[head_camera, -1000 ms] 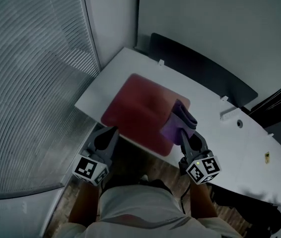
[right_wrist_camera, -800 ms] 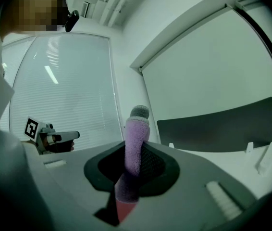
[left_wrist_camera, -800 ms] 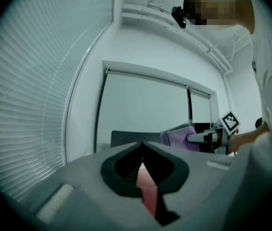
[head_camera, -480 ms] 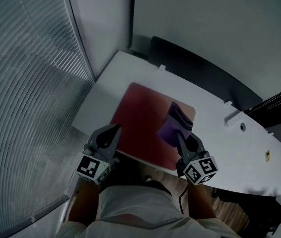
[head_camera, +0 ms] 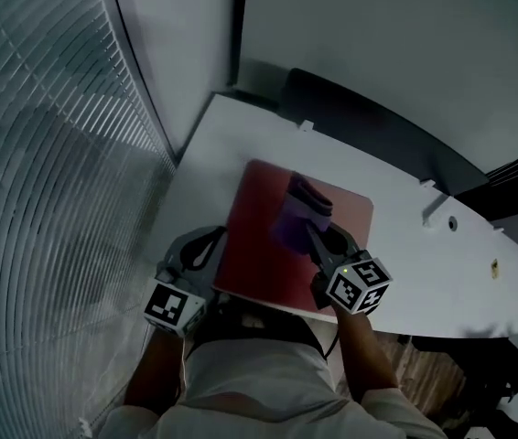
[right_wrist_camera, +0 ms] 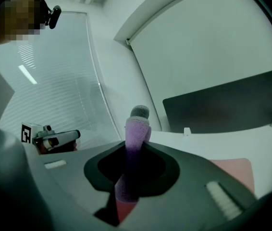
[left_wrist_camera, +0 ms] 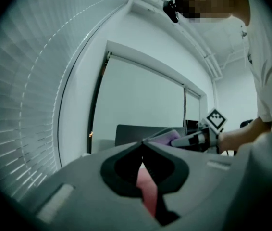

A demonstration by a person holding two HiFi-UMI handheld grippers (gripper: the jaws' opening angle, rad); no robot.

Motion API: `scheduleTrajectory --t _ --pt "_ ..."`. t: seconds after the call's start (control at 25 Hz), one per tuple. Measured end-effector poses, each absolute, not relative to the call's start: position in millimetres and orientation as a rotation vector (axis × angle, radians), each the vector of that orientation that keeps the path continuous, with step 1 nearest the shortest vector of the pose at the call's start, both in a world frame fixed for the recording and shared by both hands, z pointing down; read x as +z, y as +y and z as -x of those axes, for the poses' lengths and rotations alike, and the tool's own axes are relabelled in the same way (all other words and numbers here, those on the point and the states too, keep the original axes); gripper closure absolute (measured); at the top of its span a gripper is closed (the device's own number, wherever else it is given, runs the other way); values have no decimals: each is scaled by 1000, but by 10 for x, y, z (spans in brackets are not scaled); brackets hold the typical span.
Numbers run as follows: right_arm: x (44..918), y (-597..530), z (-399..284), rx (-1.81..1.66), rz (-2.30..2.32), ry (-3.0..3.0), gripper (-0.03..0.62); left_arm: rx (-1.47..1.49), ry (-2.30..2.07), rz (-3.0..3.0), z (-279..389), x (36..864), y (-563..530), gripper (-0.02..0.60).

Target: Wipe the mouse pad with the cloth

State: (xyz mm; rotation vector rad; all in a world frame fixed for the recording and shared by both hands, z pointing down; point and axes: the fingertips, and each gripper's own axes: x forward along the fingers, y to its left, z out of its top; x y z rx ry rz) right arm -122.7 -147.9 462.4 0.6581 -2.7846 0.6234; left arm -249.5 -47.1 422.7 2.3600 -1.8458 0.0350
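right gripper (head_camera: 315, 236) is clamped tight on the cloth (head_camera: 296, 210), jaws squeezing a purple fold that stands up past the tips and sits down on the pad (head_camera: 255, 245). in its own view the cloth (right_wrist_camera: 135, 143) fills the slit between the jaws completely.

left gripper (head_camera: 216, 240) sits at the pad's left edge with its jaws together. a strip of red shows in its slit (left_wrist_camera: 148, 196), so it looks pinched on that edge to keep the pad from sliding, though that's a judgement.

now the relation that matters. the cloth rests toward the far end of the pad, just ahead of the right tips. most of the bare red lies to that gripper's left and back toward the person, with only a narrow strip to its right. the pad's longer run points away from the tool, toward the far side of the table (head_camera: 405, 245).

so the stroke probably wants to come back along that axis, or sweep left toward the other gripper. the right is the only one with cloth, and the left is nearest the uncovered side. a sweep that way risks running into it.
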Motion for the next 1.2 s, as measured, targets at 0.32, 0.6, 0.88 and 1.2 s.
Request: scheduleTrajectory --t 0.32,0.6,0.88,1.2 --pt "5328 -1975 2169 854 -465 -2609 537 32 -1882 -2264 2588 4330 -577 580" --pt "6118 -2240 2676 956 -443 -2417 537 69 -1902 -2207 2595 4453 -593 580" --pt "6581 -2543 2435 941 -562 -2287 537 118 -1892 -2189 2573 4686 -609 580" --pt "6540 -2819 1792 934 -656 -2258 537 83 -1833 -2230 2323 4508 -896 580"
